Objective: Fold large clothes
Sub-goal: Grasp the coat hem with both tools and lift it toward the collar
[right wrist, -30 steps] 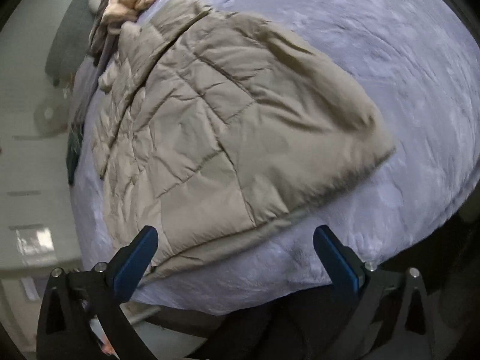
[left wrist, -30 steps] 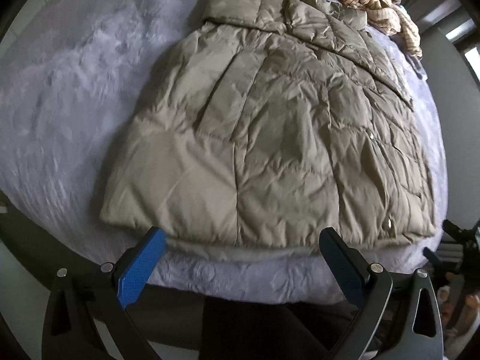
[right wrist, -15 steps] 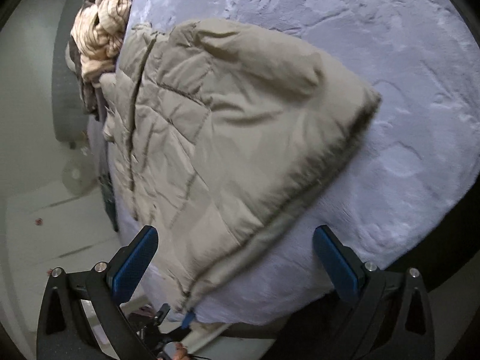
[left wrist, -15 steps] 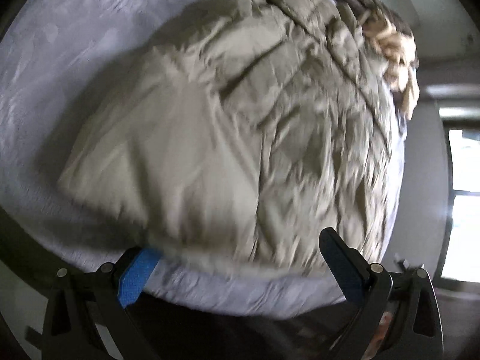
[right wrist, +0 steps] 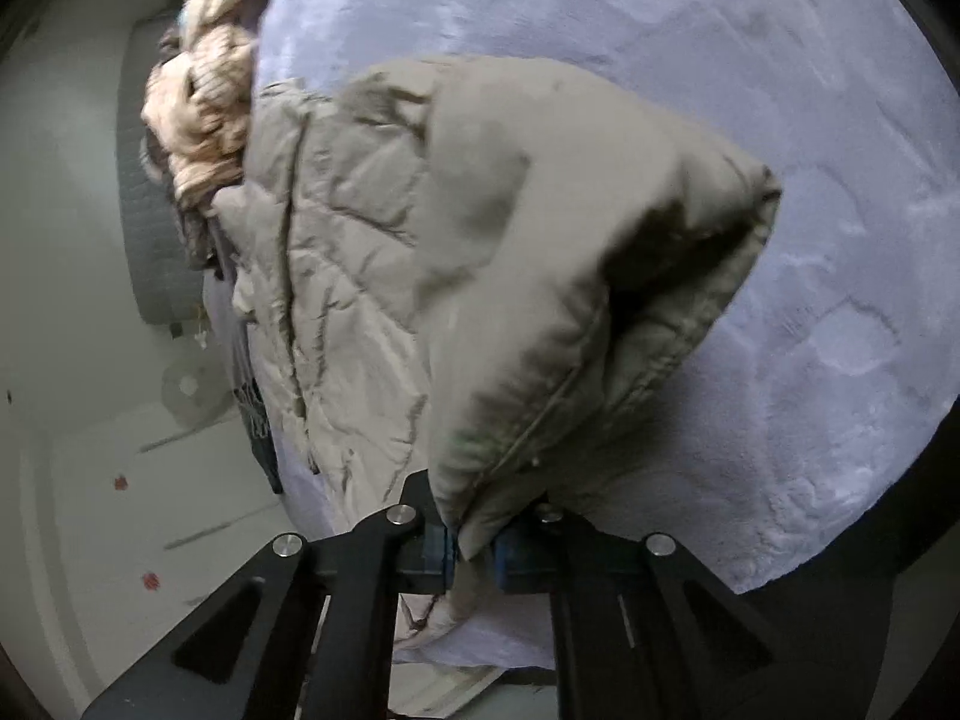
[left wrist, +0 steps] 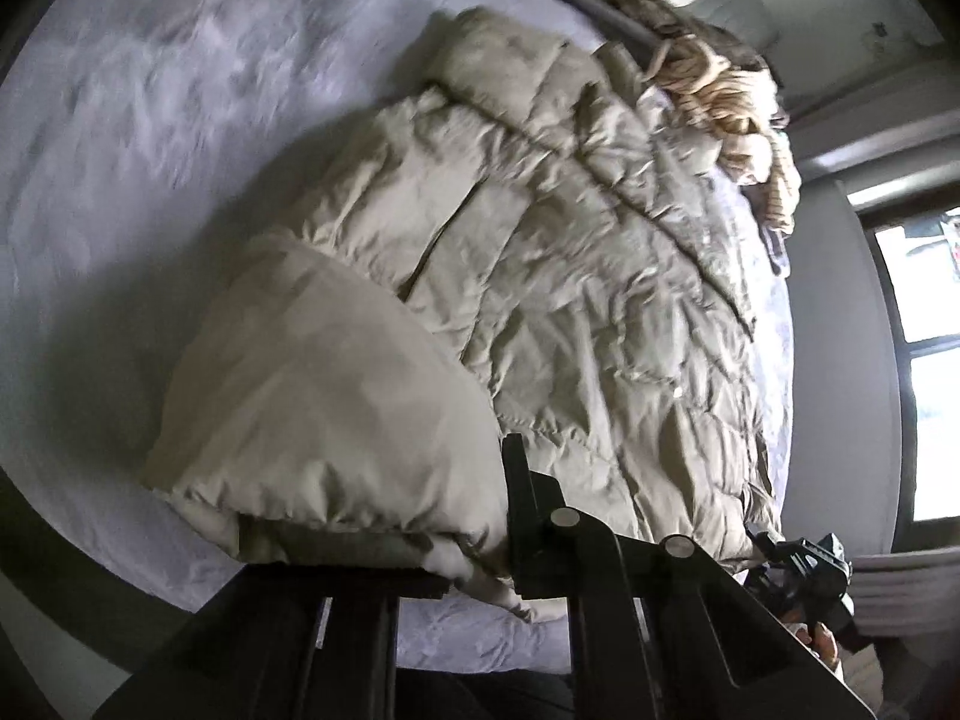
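Observation:
A large beige quilted puffer jacket (left wrist: 540, 252) lies spread on a pale lilac bed cover (left wrist: 150, 108). My left gripper (left wrist: 474, 546) is shut on the jacket's bottom hem near one corner, and the fabric bulges up over the left finger, hiding it. My right gripper (right wrist: 471, 546) is shut on the hem at the other corner of the jacket (right wrist: 540, 276); the cloth is pinched between its blue pads (right wrist: 435, 546) and lifted off the bed cover (right wrist: 780, 120) into a tent.
A cream knitted garment (left wrist: 720, 96) lies bunched past the jacket's collar; it also shows in the right wrist view (right wrist: 204, 114). A bright window (left wrist: 924, 360) is at the right. The pale floor (right wrist: 90, 480) lies beside the bed.
Both grippers were open in front of the flat hem. They have closed on it and raised it, so the bottom edge now stands puffed up off the bed.

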Available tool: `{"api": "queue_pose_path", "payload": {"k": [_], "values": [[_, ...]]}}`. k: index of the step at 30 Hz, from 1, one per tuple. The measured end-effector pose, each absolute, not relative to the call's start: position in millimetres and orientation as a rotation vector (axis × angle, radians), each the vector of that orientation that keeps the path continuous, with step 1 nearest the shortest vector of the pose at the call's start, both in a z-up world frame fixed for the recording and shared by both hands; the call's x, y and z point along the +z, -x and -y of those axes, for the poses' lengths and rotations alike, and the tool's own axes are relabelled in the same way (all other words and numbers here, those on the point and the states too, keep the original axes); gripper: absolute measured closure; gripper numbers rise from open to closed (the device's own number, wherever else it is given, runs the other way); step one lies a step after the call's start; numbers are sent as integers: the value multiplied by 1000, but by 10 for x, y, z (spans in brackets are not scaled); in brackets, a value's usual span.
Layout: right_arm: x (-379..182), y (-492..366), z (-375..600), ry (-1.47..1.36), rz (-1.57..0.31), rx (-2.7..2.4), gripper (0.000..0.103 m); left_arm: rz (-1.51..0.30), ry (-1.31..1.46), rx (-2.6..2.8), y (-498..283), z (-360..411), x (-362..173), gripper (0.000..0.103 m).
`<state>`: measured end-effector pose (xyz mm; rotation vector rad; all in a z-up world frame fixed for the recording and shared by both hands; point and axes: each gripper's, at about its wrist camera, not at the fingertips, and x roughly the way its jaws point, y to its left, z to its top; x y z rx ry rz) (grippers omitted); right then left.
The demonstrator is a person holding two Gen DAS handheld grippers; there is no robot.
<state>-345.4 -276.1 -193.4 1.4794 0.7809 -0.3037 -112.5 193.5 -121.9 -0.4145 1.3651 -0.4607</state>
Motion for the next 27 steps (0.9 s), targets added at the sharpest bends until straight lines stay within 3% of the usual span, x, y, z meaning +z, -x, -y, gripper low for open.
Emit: {"api": "queue_pose_path", "payload": {"k": [13,22,27], "values": [[-1145,3060,2868,-1217,-783,-218,95,-1191,386,-516,726,-1810,-456,88],[-123,2034,3235,-1000,-754,-85,95,-1029,307,-477,-154,-1347,264,88],[289,1176,3541,-902,-775,-31,95,-1010,266,-401,-783,-1041,321,88]]}}
